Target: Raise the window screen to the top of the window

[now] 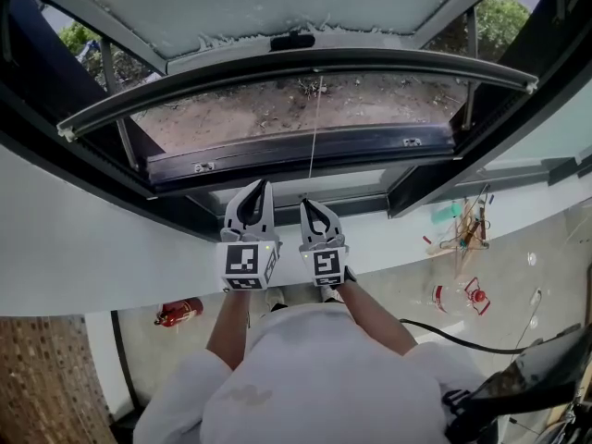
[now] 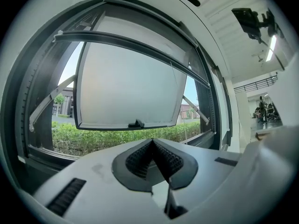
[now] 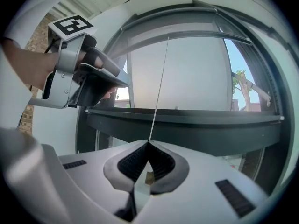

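One white screen cord (image 3: pixel 159 90) (thin, taut) | right tool (image 3: pixel 148 143) pinches it | left tool (image 2: pixel 152 141) closed

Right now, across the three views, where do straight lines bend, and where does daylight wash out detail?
Head view: the screen bar bows into an arc. Left gripper view: fisheye, black corners, the open pane glares pale. Right gripper view: same curving; the thin cord is crisp.

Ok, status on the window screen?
Left gripper shut, empty. Right gripper shut on pull cord. Screen rail high up. Nothing seen blocking it.
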